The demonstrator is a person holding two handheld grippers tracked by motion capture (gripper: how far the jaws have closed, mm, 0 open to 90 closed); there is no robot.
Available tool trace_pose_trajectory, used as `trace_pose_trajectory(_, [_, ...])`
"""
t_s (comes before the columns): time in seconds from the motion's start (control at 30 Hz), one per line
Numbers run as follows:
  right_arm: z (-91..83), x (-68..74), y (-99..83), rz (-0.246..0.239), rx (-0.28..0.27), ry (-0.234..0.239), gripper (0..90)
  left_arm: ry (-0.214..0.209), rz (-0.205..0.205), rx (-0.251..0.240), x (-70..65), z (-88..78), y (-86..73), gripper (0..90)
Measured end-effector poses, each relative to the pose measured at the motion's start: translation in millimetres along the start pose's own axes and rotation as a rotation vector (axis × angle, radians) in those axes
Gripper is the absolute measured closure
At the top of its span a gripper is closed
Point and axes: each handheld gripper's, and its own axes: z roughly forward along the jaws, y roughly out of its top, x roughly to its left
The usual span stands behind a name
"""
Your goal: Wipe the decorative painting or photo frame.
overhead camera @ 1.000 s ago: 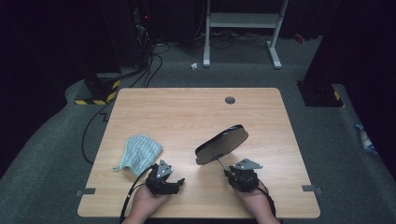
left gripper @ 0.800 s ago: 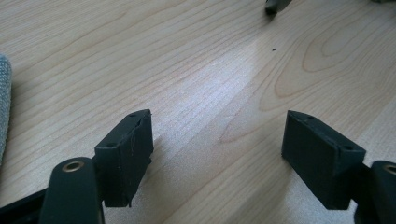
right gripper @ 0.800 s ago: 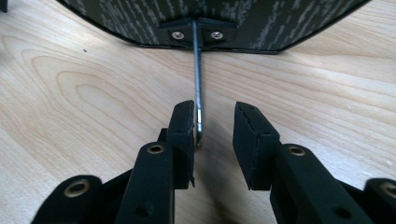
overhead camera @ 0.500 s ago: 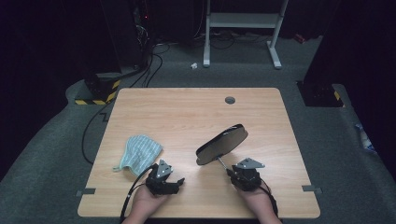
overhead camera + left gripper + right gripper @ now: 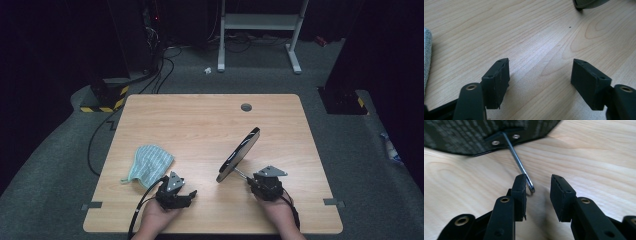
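Now | left tool (image 5: pixel 186 195): open, closing, empty | right tool (image 5: pixel 538 185): open, beside pan (image 5: pixel 240 154) handle wire (image 5: pixel 518 162)

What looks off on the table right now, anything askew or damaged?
The dark oval pan stands tilted up on its edge rather than lying flat, propped by its wire handle, whose loop end sits against one pad of the right gripper. The jaws stand apart around it. The cloth lies crumpled. No damage shows.
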Motion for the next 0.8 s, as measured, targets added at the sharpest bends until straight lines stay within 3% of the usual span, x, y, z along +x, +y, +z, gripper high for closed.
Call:
trace_pose_trajectory(0.27, [0.1, -11.3, 0.7, 0.016, 0.004, -0.041, 62.6, -0.005, 0.007, -0.015, -2.1, -2.1, -1.0, 47.3])
trace_pose_trajectory(0.37, [-2.8, -14.8, -1.4, 0.03, 0.006, -0.048, 57.7, -0.031, 0.008, -0.023, -5.1, -1.6, -0.1, 61.8])
trace_pose_trajectory(0.5, [-9.4, -14.8, -6.4, 0.027, 0.003, -0.059, 53.0, -0.05, 0.003, -0.075, -14.5, 1.4, 7.2, 66.5])
trace_pose_trajectory(0.67, [-27.7, -10.2, -14.7, 0.017, -0.041, -0.066, 50.6, -0.032, 0.01, -0.158, -31.7, 1.0, 23.5, 76.3])
trace_pose_trajectory(0.8, [-34.0, -6.3, -20.4, 0.012, -0.039, -0.067, 50.0, -0.025, 0.031, -0.189, -41.0, 2.1, 30.6, 76.8])
